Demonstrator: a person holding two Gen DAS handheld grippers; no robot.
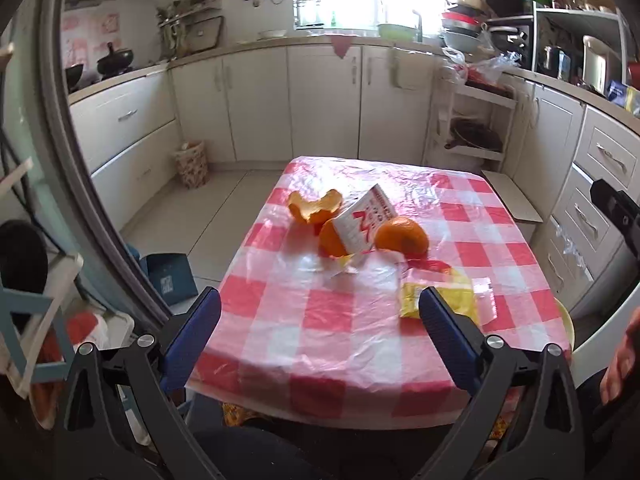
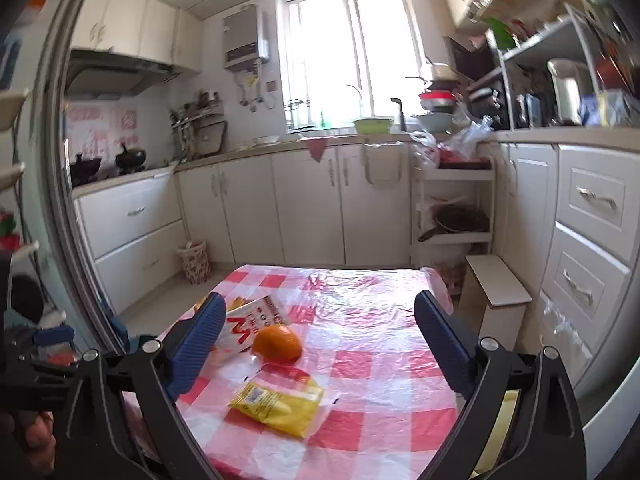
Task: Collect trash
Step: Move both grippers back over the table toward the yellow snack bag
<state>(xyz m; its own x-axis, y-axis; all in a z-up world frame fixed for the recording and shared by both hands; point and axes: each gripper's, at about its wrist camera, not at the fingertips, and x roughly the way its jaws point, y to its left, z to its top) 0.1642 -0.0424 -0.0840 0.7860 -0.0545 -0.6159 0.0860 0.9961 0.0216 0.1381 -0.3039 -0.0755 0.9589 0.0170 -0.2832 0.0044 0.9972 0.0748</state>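
Left wrist view: the left tool (image 1: 320, 306) hangs wide open and empty above the near edge of the surface (image 1: 280, 344). The yellow wrapper (image 1: 440, 300) lies just beyond its right finger; orange peel (image 1: 316, 208), a white carton (image 1: 364, 220) and an orange (image 1: 402, 234) cluster farther back. The loose plastic cover could snag in a low grasp. Right wrist view: the right tool (image 2: 320, 318) is likewise fully spread and empty. The orange could roll if nudged.
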